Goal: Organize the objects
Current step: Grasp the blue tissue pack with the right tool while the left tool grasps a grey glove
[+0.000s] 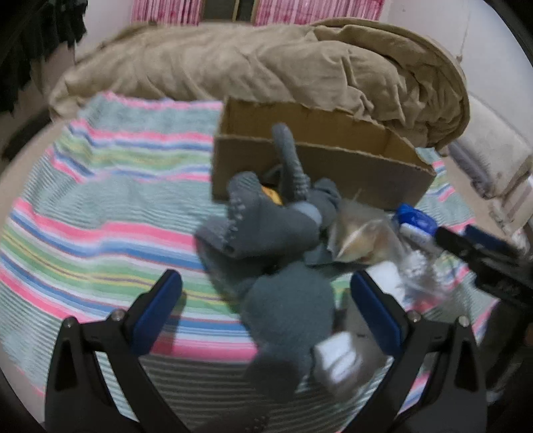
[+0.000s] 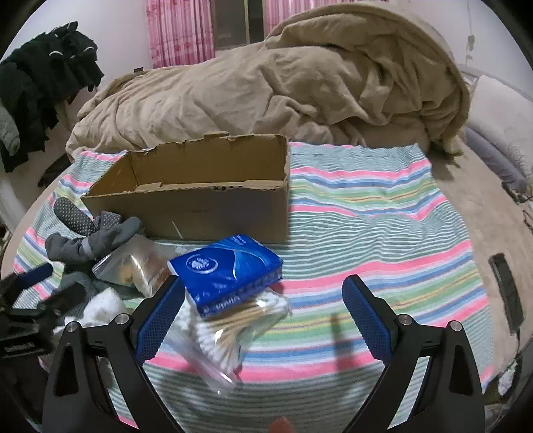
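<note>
An open cardboard box [image 2: 200,200] stands on a striped blanket [image 2: 366,226]; it also shows in the left wrist view [image 1: 319,166]. A pile of grey socks [image 1: 266,219] lies in front of it, with a clear snack bag [image 1: 359,233] and a white item [image 1: 336,359]. My left gripper [image 1: 266,306] is open, low over a grey sock [image 1: 286,313]. A blue tissue pack [image 2: 230,269] rests on a clear bag of cotton swabs [image 2: 230,329]. My right gripper [image 2: 266,309] is open just above the swab bag. The socks [image 2: 90,233] lie at its left.
A rumpled tan duvet [image 2: 283,86] fills the bed behind the box. Dark clothes [image 2: 43,73] hang at the far left. A black phone [image 2: 506,286] lies at the blanket's right edge. Pink curtains [image 2: 180,30] hang at the back.
</note>
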A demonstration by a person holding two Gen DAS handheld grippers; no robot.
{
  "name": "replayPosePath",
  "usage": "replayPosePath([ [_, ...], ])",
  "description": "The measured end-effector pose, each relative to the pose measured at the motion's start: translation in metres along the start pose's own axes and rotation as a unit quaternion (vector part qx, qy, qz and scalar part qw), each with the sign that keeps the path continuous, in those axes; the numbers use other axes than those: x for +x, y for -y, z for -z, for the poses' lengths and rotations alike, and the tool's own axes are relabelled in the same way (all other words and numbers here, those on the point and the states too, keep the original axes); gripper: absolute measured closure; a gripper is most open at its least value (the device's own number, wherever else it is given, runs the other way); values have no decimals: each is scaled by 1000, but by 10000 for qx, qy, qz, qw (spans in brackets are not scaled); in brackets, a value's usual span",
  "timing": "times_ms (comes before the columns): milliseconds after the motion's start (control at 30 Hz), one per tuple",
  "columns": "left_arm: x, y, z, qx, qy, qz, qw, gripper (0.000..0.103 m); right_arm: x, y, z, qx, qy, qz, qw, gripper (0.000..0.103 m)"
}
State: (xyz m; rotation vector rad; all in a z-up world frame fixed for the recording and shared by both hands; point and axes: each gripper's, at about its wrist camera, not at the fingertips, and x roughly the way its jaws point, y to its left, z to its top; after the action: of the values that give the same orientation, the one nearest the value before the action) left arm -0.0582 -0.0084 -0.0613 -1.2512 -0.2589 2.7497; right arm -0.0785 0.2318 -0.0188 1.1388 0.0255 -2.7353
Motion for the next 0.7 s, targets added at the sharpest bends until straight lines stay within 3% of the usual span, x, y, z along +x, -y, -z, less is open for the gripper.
replayPosePath([
  [67, 9, 0, 0, 11, -55, -179, 9998, 4, 9, -1, -1, 70, -141, -49, 9999, 6],
  [100, 11, -2, -1, -71, -100, -83, 9999, 12, 12, -1, -2, 105, -153, -124, 9998, 6],
  [333, 23, 2, 2, 30, -149, -28, 9999, 34, 39, -2, -6, 327, -356, -291, 9984, 6],
  [433, 22, 1, 3, 39, -138, 91, 9999, 42, 42, -1, -6, 446, -397, -591, 9965, 24],
  [500, 20, -2, 5, -22, -159, 287, 9995, 46, 41, -5, -5, 371, -413, -659, 9963, 52],
  [600, 14, -6, 8, -39, -173, 437, 9989, 51, 37, -8, -2, 249, -356, -604, 9972, 58],
  [700, 4, -10, 10, -80, -133, 557, 9983, 55, 30, -7, -2, 269, -245, -572, 9977, 72],
])
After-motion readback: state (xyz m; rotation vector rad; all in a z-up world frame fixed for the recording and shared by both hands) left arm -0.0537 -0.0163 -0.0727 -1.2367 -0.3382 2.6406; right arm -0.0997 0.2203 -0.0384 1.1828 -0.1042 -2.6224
